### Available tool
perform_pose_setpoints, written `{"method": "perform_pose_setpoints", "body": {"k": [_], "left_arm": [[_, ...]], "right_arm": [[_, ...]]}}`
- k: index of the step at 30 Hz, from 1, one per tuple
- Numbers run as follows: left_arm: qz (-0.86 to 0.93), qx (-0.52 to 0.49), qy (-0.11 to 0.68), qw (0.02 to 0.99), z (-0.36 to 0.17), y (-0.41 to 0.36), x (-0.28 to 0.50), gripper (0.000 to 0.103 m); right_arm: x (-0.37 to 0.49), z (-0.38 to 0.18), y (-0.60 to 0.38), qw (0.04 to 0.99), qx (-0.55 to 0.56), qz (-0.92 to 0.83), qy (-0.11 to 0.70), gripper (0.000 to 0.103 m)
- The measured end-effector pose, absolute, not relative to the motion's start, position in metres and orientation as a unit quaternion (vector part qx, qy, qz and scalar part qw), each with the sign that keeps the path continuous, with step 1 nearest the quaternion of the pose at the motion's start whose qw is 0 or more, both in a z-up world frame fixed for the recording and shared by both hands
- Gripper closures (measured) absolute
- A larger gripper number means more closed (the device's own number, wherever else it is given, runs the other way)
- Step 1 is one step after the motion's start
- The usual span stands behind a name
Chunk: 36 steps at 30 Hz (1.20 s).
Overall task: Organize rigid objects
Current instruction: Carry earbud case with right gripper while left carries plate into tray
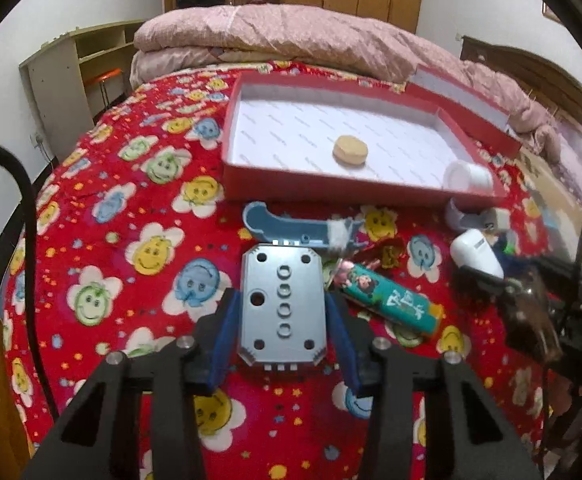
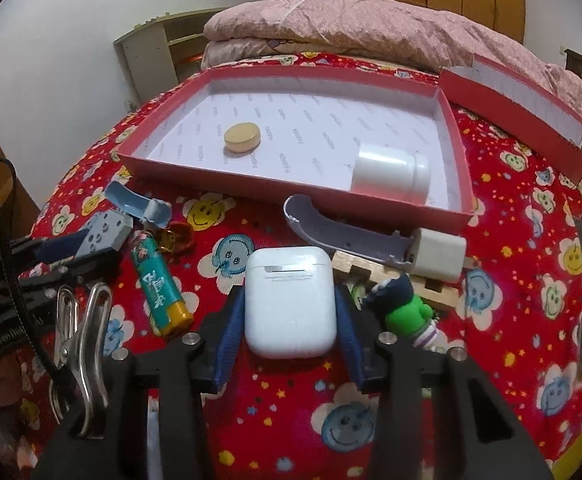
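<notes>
My left gripper (image 1: 282, 312) is shut on a grey perforated block (image 1: 282, 308) just above the red flowered bedspread. My right gripper (image 2: 289, 308) is shut on a white earbud case (image 2: 289, 300). Beyond both lies a shallow red box (image 1: 227, 148), also in the right wrist view (image 2: 461, 160), holding a tan disc (image 1: 350, 150) (image 2: 242, 137) and a white bottle on its side (image 1: 467, 176) (image 2: 389, 178). A teal lighter (image 1: 387, 300) (image 2: 159, 284) lies between the grippers.
A blue plastic curved piece (image 1: 291, 228), a lavender curved piece with a white cube (image 2: 371, 240), a green toy figure (image 2: 407, 312), a metal clip (image 2: 83, 344) and a wooden piece (image 2: 355, 268) lie on the bed. The red box lid (image 2: 515, 92) and a pink quilt (image 1: 291, 36) lie behind.
</notes>
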<state>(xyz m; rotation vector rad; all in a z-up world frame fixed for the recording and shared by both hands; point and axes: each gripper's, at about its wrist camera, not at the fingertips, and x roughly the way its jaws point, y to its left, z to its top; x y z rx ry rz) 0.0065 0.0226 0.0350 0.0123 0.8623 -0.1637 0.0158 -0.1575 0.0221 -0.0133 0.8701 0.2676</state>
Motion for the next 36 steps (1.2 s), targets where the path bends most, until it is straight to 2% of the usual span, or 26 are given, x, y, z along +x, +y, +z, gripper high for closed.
{"method": "perform_pose_setpoints", "body": {"k": [8, 22, 36], "left_arm": [[-0.083, -0.014, 0.397, 0.914, 0.066, 0.030, 0.013, 0.057], [-0.091, -0.014, 0.386, 0.918, 0.089, 0.007, 0.062, 0.057], [-0.088, -0.012, 0.404, 0.910, 0.076, -0.013, 0.116, 0.057]], "right_arm": [[0.013, 0.039, -0.162, 0.903, 0.002, 0.135, 0.407, 0.059], [0.041, 0.076, -0.179, 0.918, 0.004, 0.125, 0.376, 0.058], [0.097, 0.075, -0.190, 0.916, 0.014, 0.105, 0.386, 0.058]]}}
